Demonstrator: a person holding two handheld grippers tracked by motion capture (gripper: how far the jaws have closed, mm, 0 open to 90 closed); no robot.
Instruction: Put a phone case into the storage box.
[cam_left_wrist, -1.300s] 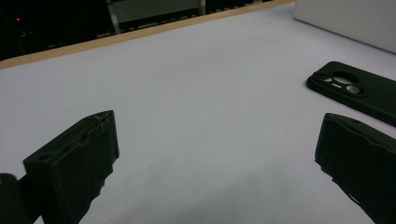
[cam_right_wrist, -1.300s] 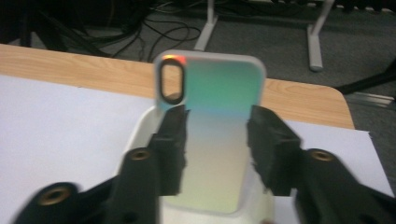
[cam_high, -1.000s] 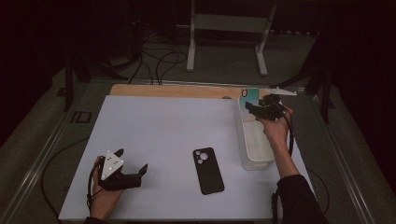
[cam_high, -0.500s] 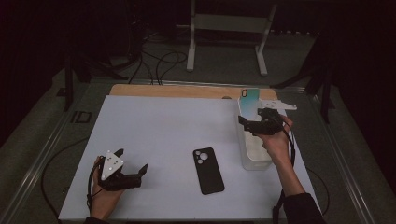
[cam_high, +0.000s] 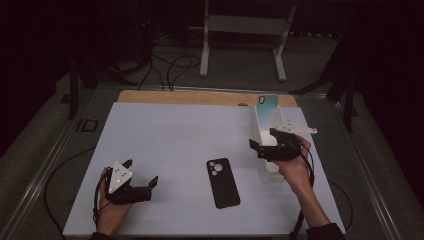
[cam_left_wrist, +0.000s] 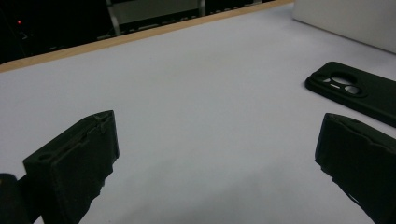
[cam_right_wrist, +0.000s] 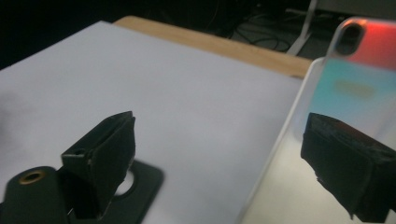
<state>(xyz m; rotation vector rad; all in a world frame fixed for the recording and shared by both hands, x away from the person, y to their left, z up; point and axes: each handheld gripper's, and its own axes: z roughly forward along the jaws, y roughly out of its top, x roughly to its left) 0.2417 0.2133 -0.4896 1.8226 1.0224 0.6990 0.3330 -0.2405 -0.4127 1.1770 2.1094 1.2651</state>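
A black phone case lies camera side up on the white table mat, slightly right of centre near the front. My left gripper rests on the mat at the front left, open and holding nothing, jaws pointing right toward the case. My right gripper hovers over the left rim of a long translucent bin, open with nothing between its jaws. An iridescent phone case leans upright in the bin's far end. The black case shows below my right gripper's left jaw.
The bin runs along the mat's right edge. A wooden strip borders the mat's far side. Beyond it, on the floor, are cables and a white stand. The table's metal frame edges flank both sides.
My right gripper has come back from over the bin's far end toward the person, and now sits lower and farther left at the bin's left rim. The left gripper has stayed still.
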